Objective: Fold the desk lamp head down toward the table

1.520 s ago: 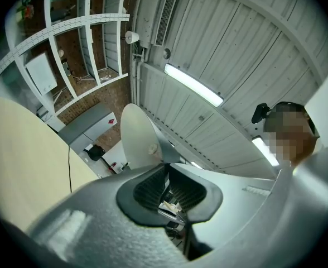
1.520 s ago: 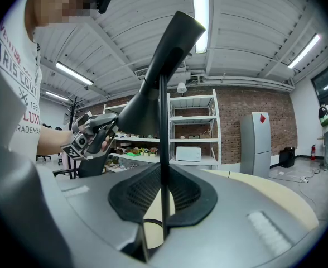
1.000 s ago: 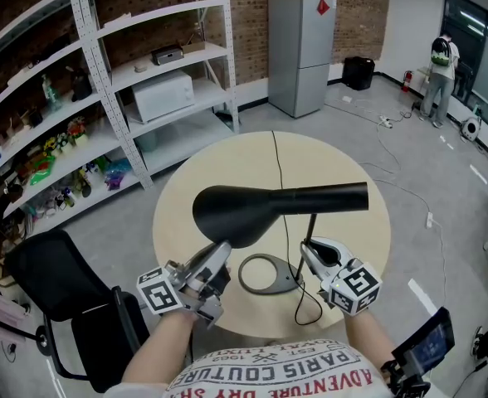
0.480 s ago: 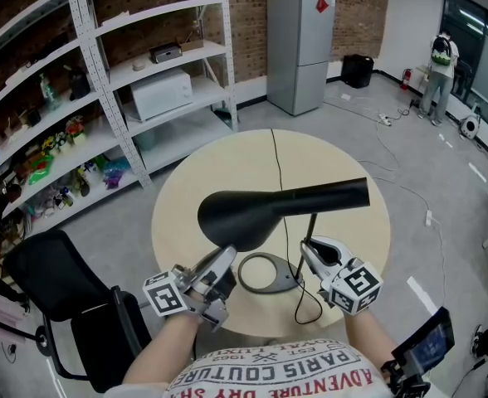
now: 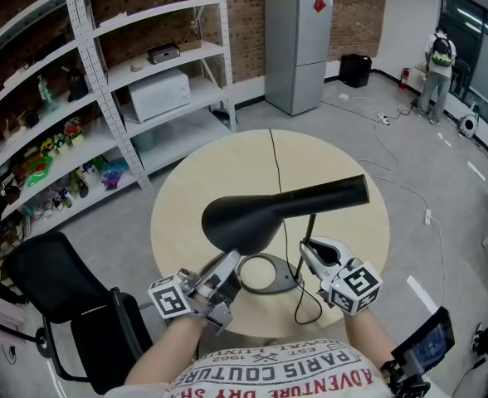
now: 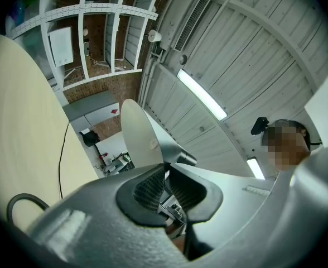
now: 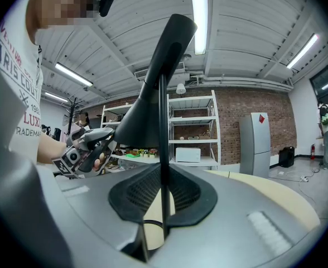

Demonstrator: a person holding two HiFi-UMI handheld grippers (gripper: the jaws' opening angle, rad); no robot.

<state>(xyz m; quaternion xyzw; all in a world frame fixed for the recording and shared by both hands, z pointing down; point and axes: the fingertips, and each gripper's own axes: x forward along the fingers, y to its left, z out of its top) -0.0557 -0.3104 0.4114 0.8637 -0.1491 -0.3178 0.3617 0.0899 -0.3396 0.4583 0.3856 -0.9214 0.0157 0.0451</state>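
Left gripper [image 6: 167, 175]: we have its jaws pinched on the thin rim at the wide end of the lamp head [image 5: 265, 210], with the gripper angled upward from below.
Right gripper [image 7: 163, 197]: we have its jaws closed on the thin black stem [image 5: 310, 229], low down and just above the ring base [image 5: 265, 274].
Why this hold: as we judge it, the right gripper steadies the stem so the light base cannot tip or slide. The left gripper takes the far rim, where a pull turns the head most easily about its joint.
Lamp place: it stands on the near part of the round table [image 5: 219, 164]. Its cord [image 5: 274, 160] runs away across the top, and another loop of it lies by the base.
Head axis: we see the long axis run across us, with the broad end at our left and the narrow end at our right.
Head pointing: in the right gripper view the broad end sits lower than the narrow end. The pale underside faces the left gripper.
Step in hand: we judge the fold partly made, since the head is well above the table.
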